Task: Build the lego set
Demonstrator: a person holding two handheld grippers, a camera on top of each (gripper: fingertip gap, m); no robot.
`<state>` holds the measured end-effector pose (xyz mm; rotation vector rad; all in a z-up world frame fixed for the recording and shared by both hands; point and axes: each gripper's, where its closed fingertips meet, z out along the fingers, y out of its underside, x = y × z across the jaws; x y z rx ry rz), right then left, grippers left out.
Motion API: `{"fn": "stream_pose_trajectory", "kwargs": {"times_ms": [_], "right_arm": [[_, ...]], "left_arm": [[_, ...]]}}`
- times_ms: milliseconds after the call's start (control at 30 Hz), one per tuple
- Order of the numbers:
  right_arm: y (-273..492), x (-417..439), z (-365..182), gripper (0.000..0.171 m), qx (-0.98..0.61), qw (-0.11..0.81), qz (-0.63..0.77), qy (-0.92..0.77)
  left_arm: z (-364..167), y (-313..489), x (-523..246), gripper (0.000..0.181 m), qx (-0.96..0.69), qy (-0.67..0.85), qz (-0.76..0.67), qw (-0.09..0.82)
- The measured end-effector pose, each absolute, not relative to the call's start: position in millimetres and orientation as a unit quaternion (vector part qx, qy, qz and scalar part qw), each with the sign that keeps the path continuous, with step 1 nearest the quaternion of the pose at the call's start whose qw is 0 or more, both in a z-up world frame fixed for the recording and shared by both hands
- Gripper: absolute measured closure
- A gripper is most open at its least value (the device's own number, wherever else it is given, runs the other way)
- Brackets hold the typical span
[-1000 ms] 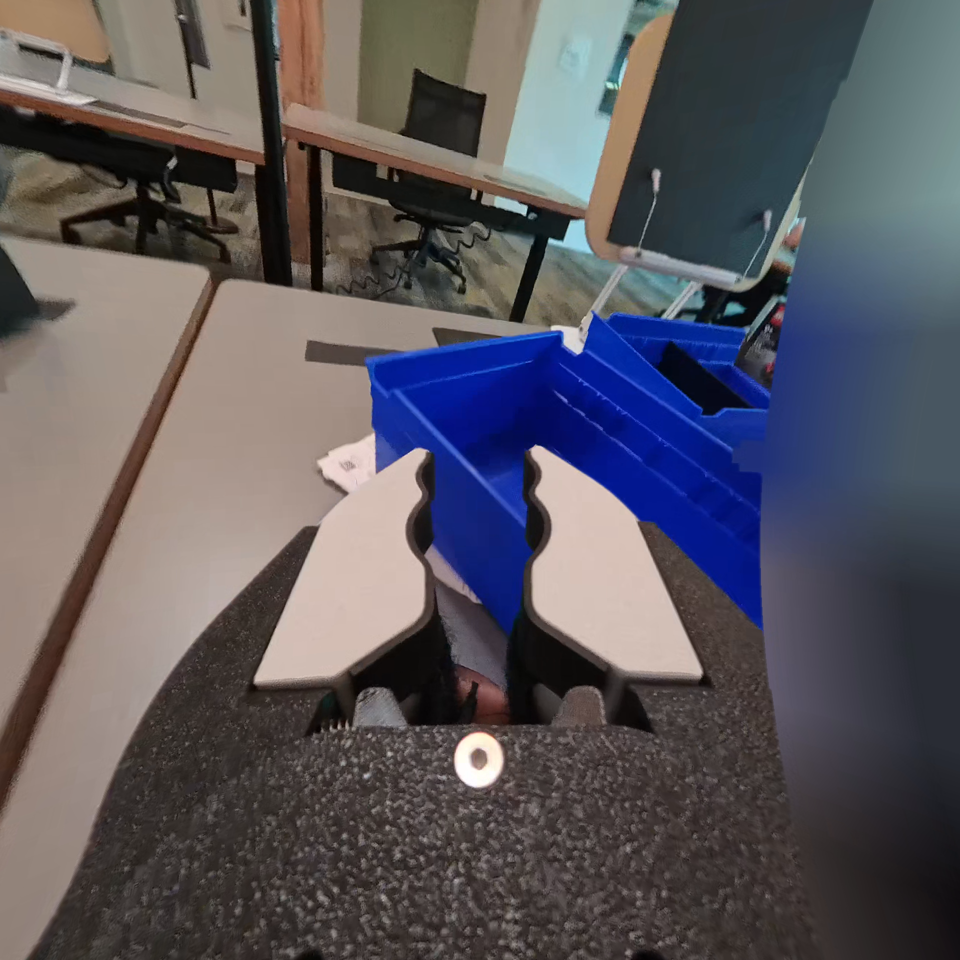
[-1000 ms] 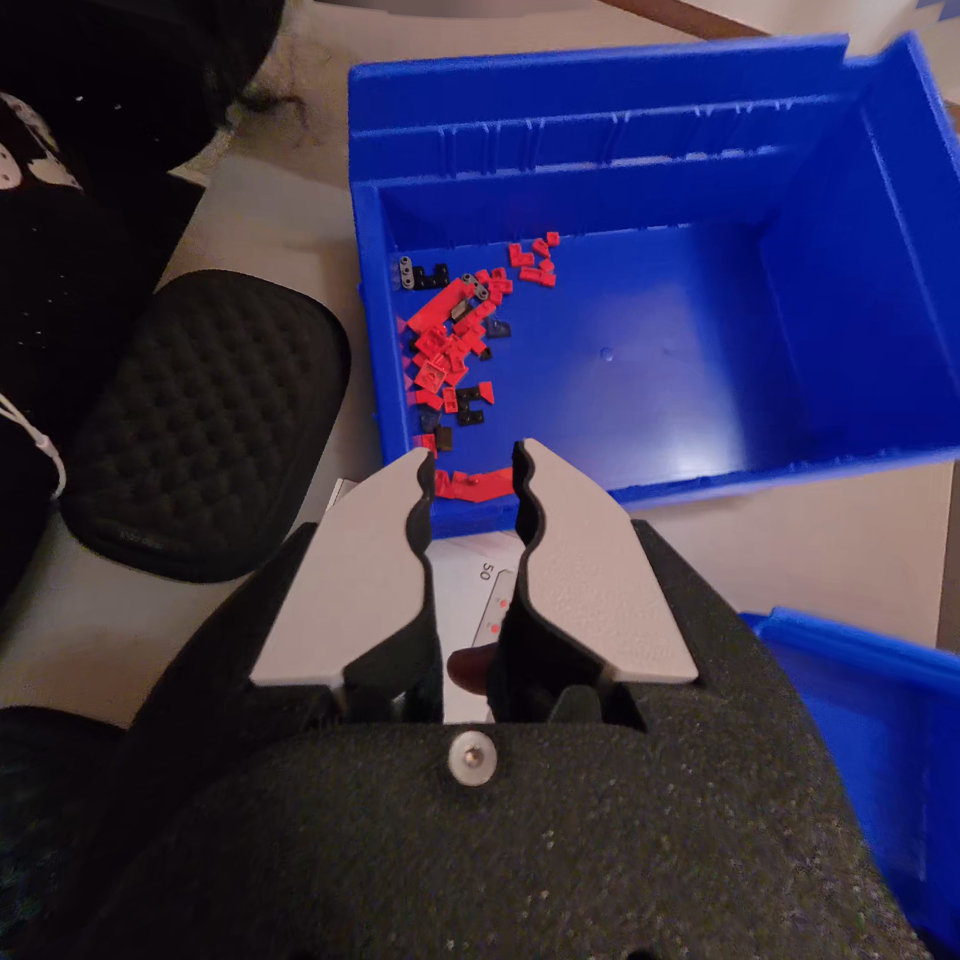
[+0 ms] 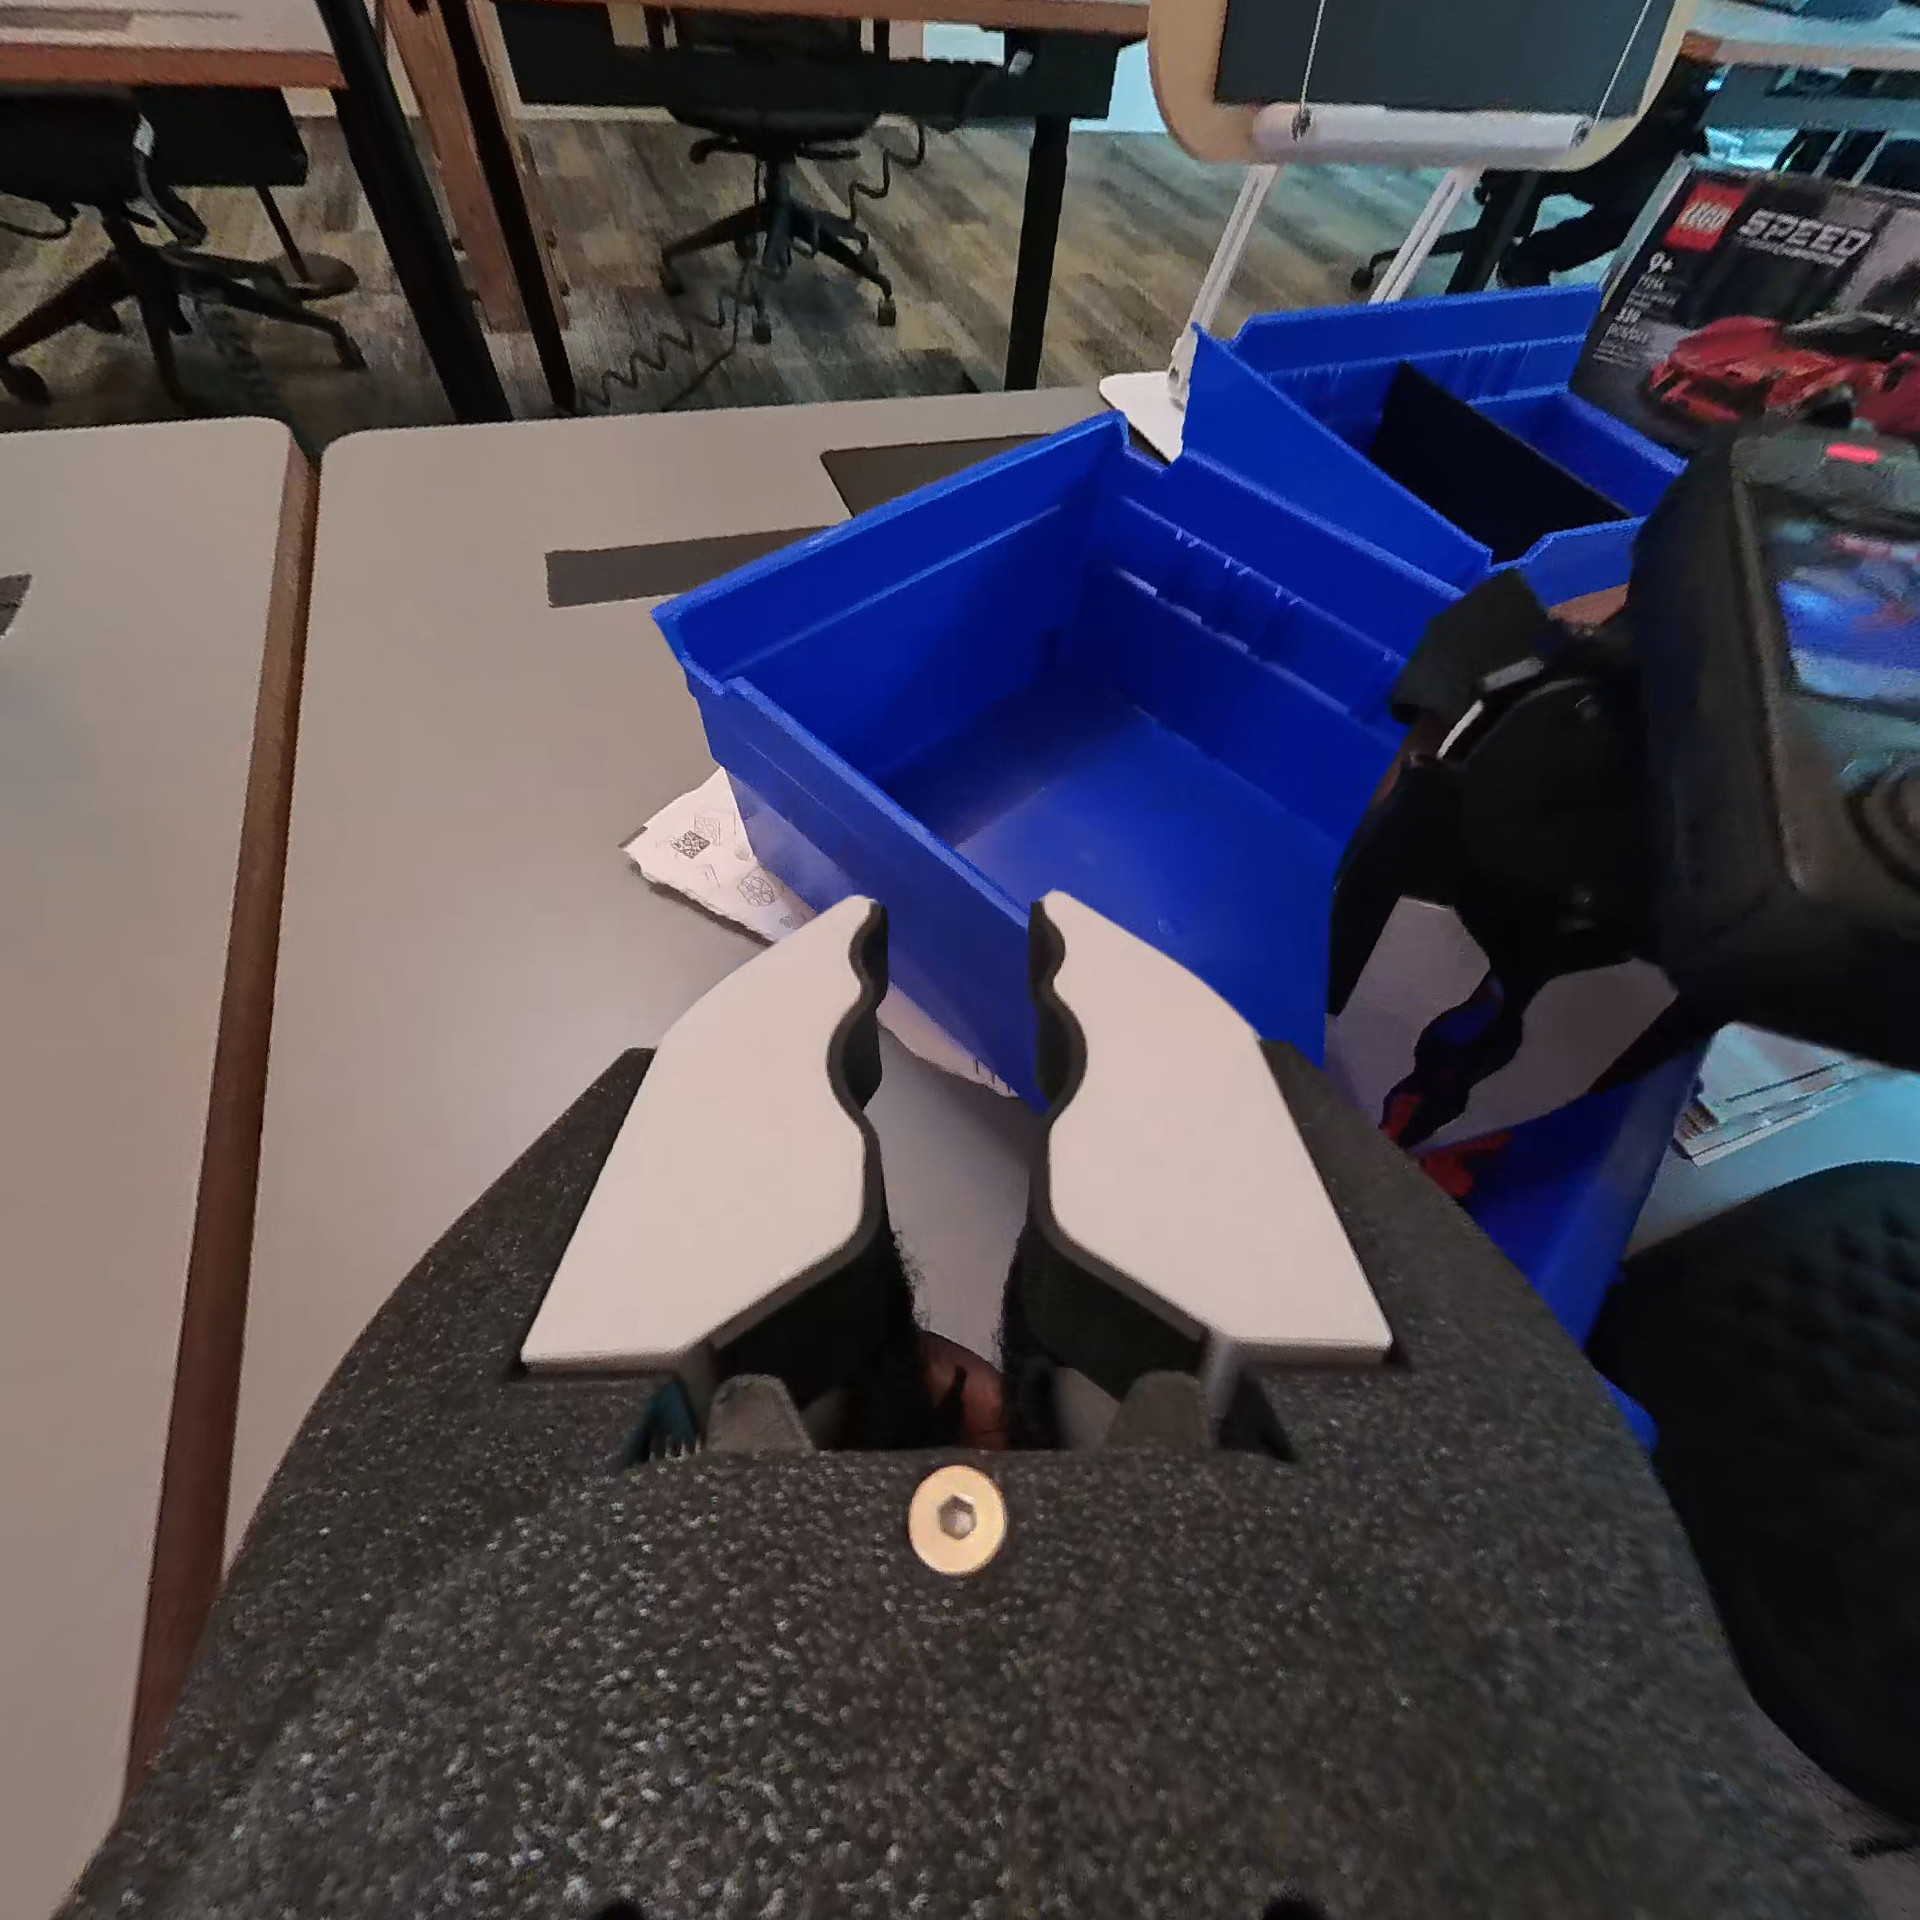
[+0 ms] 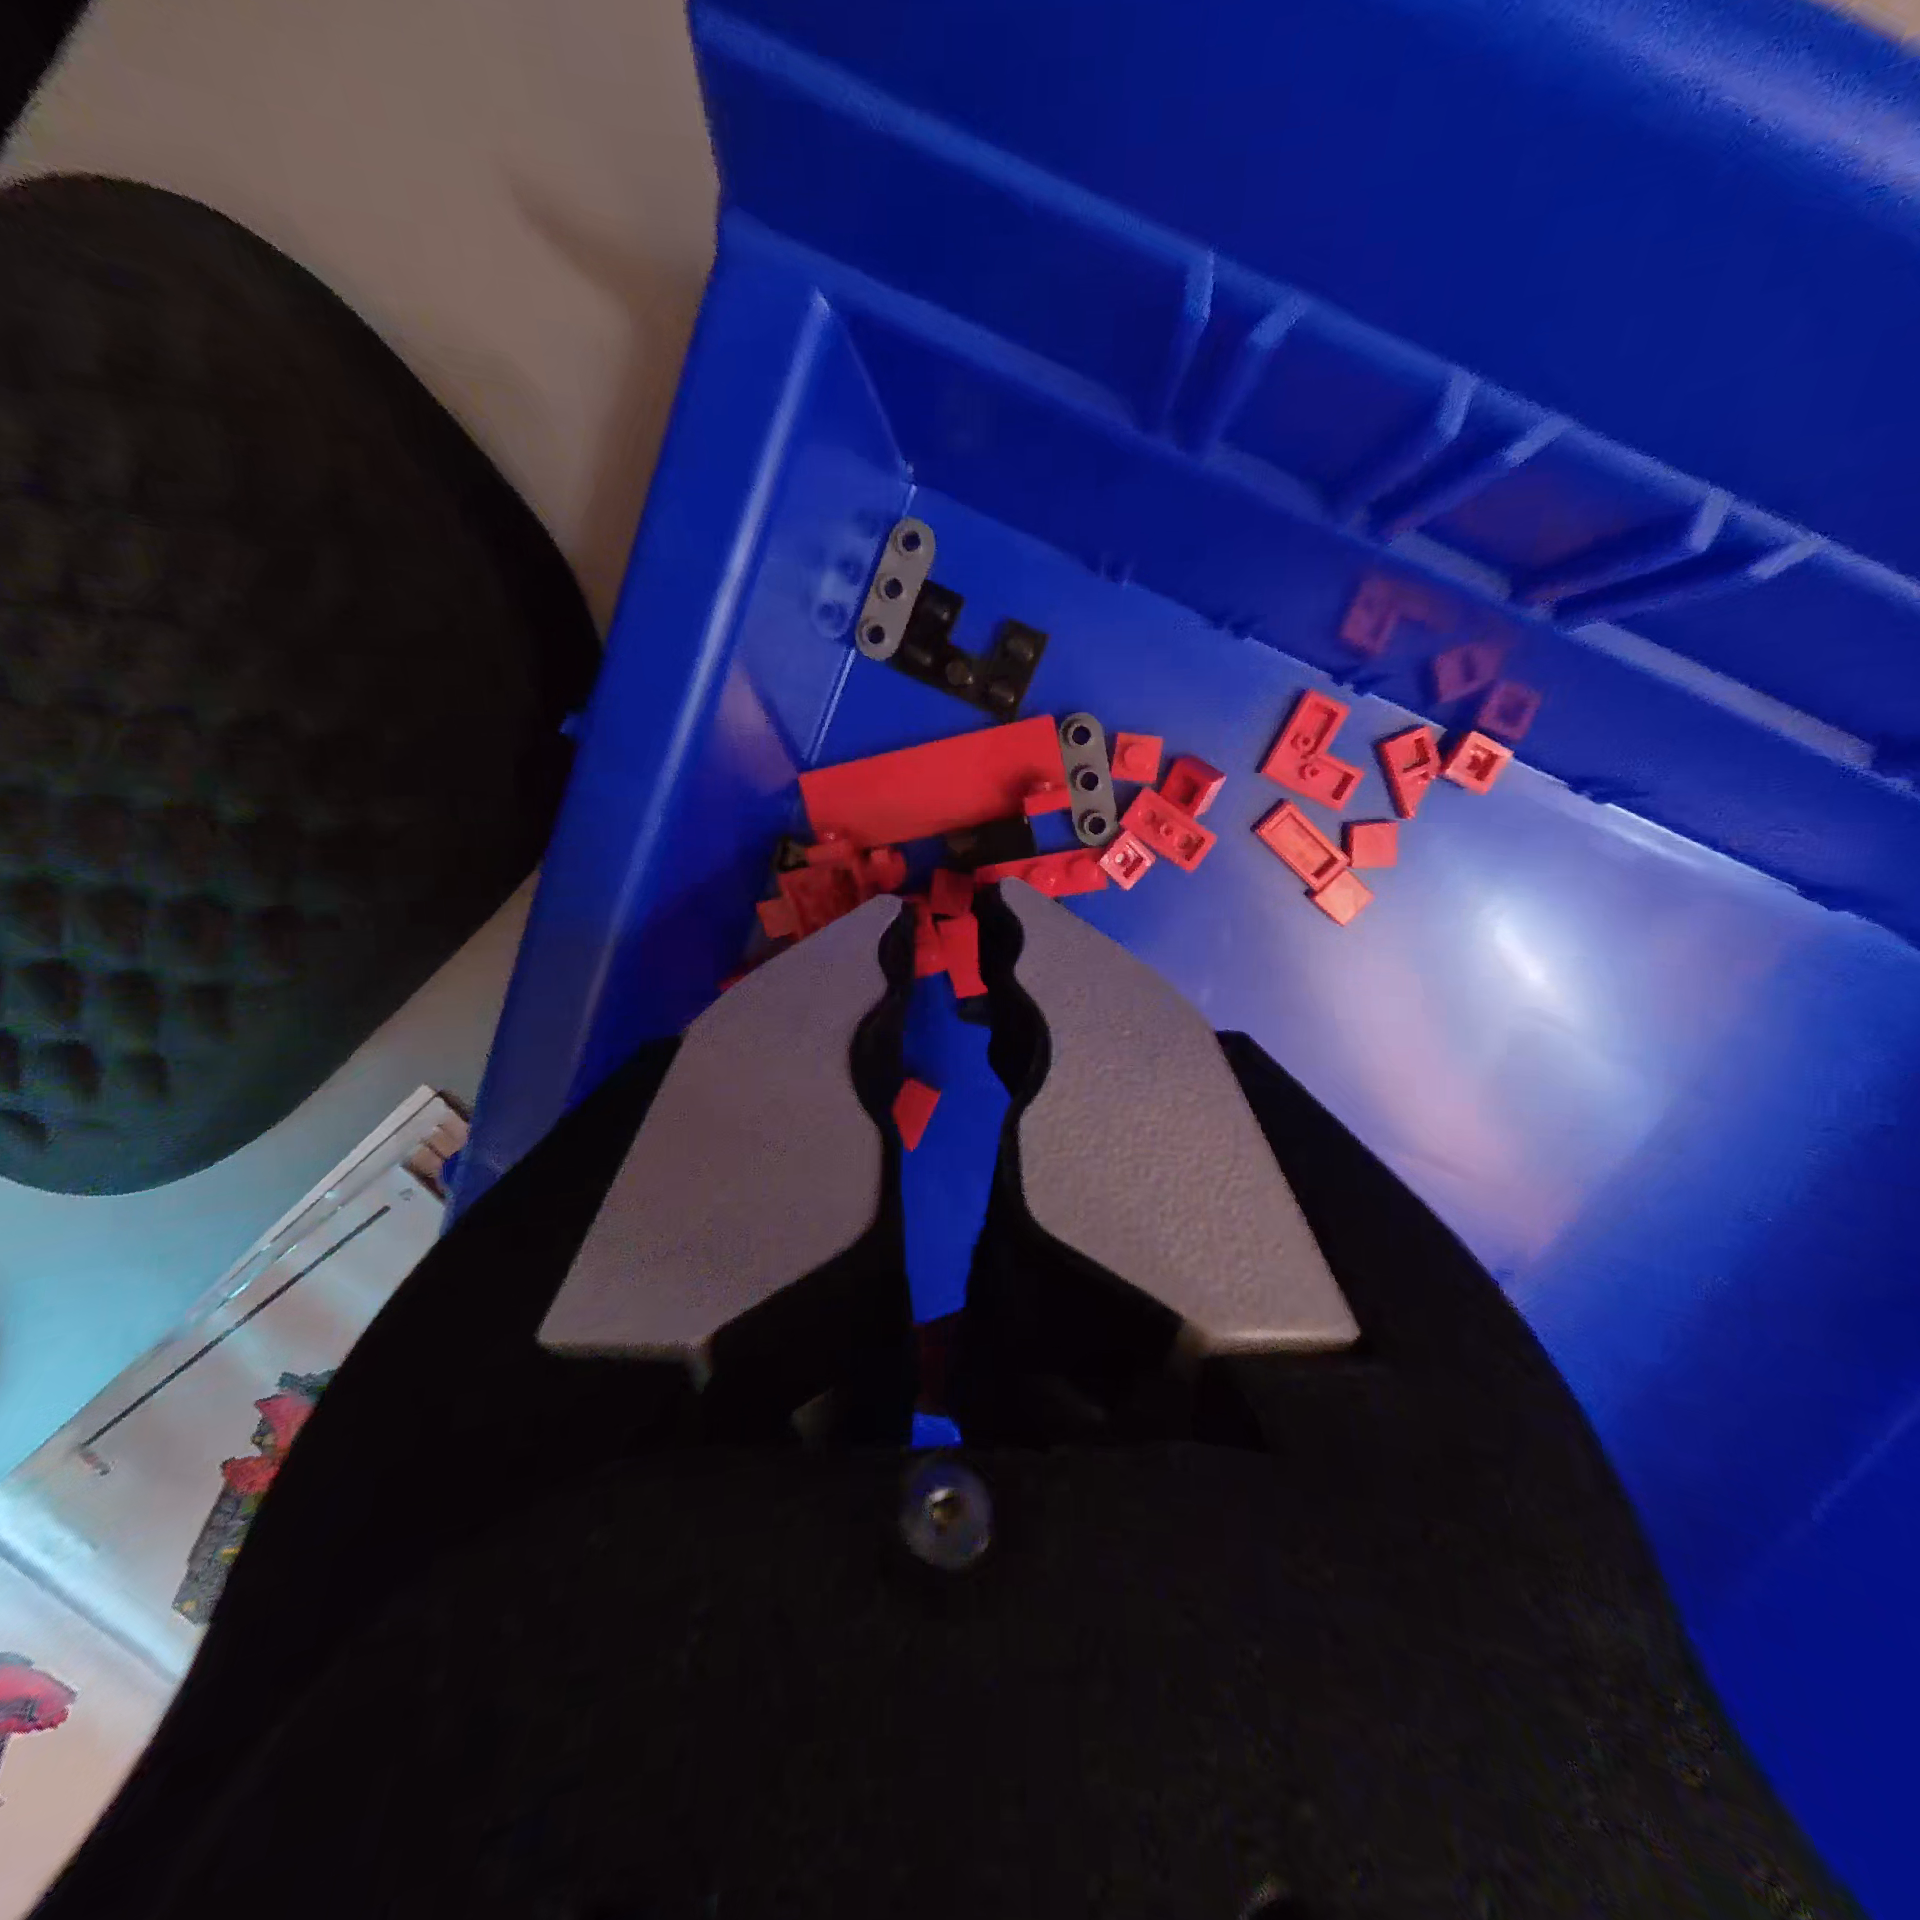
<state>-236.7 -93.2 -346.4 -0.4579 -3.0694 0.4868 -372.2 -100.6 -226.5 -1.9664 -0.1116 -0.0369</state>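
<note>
Mostly red lego pieces (image 4: pixel 940 795), heaped.

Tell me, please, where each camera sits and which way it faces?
Left wrist view: on the left gripper, looking level across the grey table at an empty blue bin; the right gripper shows.
Right wrist view: on the right gripper, looking down into the parts bin at red lego pieces.
Shared: the right gripper.

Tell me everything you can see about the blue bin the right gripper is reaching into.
The blue bin looks like glossy moulded plastic, open-topped, with ribbed walls. Small red, black and grey bricks lie heaped in one corner of its floor; the rest is bare. The right gripper reaches inside, slightly open above the bricks.
</note>
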Motion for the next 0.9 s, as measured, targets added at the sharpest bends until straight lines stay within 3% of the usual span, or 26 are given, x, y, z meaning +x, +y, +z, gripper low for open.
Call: {"fn": "stream_pose_trajectory", "kwargs": {"times_ms": [600, 733, 900], "right_arm": [[-95, -237, -349, 0.166, -0.15, 0.014, 0.144, -0.978], [-101, -248, -295, 0.166, -0.224, 0.057, 0.284, -0.931], [-86, -235, -166, 0.166, -0.31, 0.083, 0.617, -0.719]], "left_arm": [[-213, -111, -378, 0.156, -0.813, -0.053, 0.001, 0.579], [-208, -113, -378, 0.156, -0.808, -0.053, 0.008, 0.587], [-196, -109, -366, 0.156, -0.794, -0.036, 0.001, 0.606]]}}
